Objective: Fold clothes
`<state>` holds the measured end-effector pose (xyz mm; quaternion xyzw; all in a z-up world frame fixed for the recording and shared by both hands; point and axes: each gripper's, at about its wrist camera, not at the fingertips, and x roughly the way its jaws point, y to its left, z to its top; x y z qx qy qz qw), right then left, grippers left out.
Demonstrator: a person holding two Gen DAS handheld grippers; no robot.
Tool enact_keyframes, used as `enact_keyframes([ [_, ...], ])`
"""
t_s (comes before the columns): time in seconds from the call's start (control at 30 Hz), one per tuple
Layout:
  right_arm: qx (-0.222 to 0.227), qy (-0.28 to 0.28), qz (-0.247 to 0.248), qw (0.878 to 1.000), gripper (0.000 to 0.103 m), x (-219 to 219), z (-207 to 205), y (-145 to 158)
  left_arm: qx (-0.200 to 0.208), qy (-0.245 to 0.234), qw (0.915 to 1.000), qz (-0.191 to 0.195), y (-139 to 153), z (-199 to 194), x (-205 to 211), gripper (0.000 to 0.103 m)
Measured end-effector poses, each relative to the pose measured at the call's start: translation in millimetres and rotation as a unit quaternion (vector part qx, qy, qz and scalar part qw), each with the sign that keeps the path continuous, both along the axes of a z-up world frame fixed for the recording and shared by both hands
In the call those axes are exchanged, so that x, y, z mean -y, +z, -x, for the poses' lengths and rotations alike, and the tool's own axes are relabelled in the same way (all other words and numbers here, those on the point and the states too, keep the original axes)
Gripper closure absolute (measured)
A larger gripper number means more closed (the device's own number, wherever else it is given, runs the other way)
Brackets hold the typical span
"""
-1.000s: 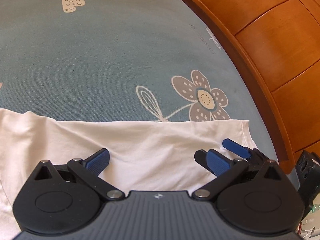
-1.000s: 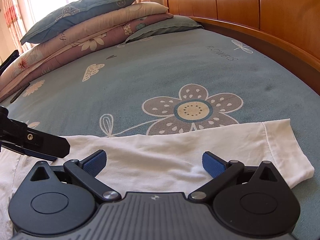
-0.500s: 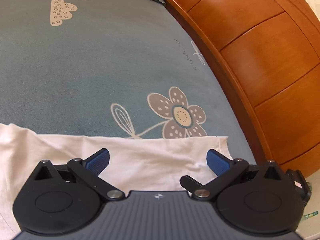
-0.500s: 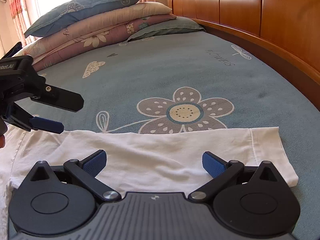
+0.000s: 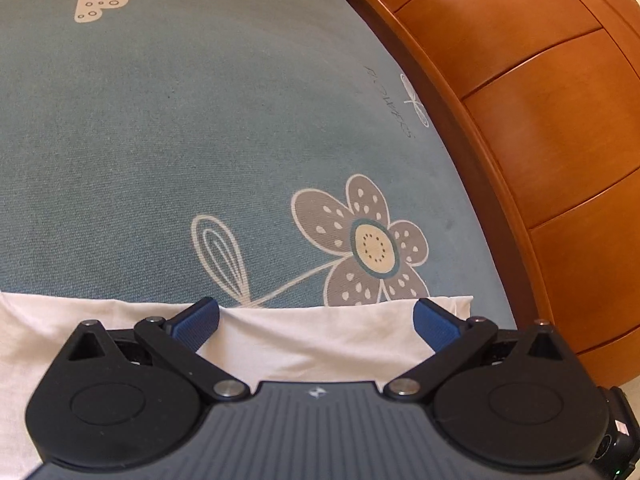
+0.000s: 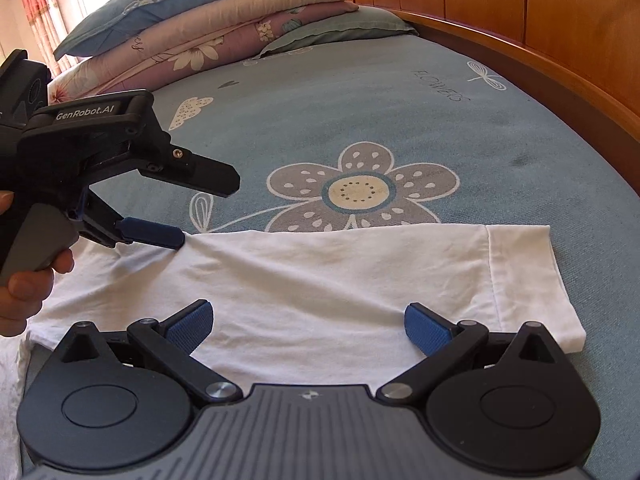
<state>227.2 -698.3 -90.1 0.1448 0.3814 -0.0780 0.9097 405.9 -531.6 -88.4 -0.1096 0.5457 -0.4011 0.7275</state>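
A white T-shirt (image 6: 340,276) lies flat on the bed, its short sleeve (image 6: 528,280) pointing right. My right gripper (image 6: 308,324) hovers open over the shirt's near part, blue pads spread wide with nothing between them. My left gripper (image 6: 208,210), held by a hand (image 6: 24,284), comes in from the left; its lower blue pad (image 6: 152,234) touches the shirt's far edge and its upper finger stands well above. In the left wrist view the left gripper (image 5: 316,320) is open over the shirt's far edge (image 5: 312,340).
The bed has a blue-grey sheet (image 6: 360,112) printed with a large flower (image 6: 360,192). Stacked pillows and quilts (image 6: 208,24) lie at the far end. A curved wooden headboard (image 6: 560,28) (image 5: 540,120) runs along the right side.
My left gripper has swung in from the left and forward to the shirt's far edge. The right gripper has stayed open over the shirt and is out of the left wrist view.
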Motion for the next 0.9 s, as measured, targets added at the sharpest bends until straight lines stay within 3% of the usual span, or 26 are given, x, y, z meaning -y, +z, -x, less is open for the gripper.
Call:
enact_keyframes([
  [0.17, 0.045, 0.002, -0.069, 0.997, 0.0, 16, 13, 10, 0.002, -0.022, 0.9997, 0.012, 15, 14, -12, 0.001],
  [0.3, 0.037, 0.028, -0.121, 0.992, 0.0, 20, 9, 5, -0.017, -0.046, 0.9988, 0.01, 8, 19, -8, 0.001],
  [0.4, 0.028, 0.021, -0.106, 0.994, 0.0, 16, 1, -2, -0.025, -0.051, 0.9984, 0.002, -4, 17, 2, 0.001],
  [0.5, 0.061, 0.001, -0.105, 0.993, 0.0, 21, -4, -7, -0.031, -0.037, 0.9988, 0.014, -12, 11, 5, 0.001],
  [0.63, 0.097, -0.032, -0.12, 0.987, 0.0, 36, -4, -10, -0.044, -0.022, 0.9983, 0.03, -7, 8, -3, 0.001],
  [0.8, 0.123, -0.051, -0.125, 0.983, 0.0, 47, 27, 11, -0.025, -0.034, 0.9987, 0.027, 11, 13, -21, 0.0],
  [0.9, 0.099, -0.034, -0.174, 0.979, 0.0, 56, 25, 5, -0.022, -0.039, 0.9986, 0.028, 13, 14, -30, 0.0],
])
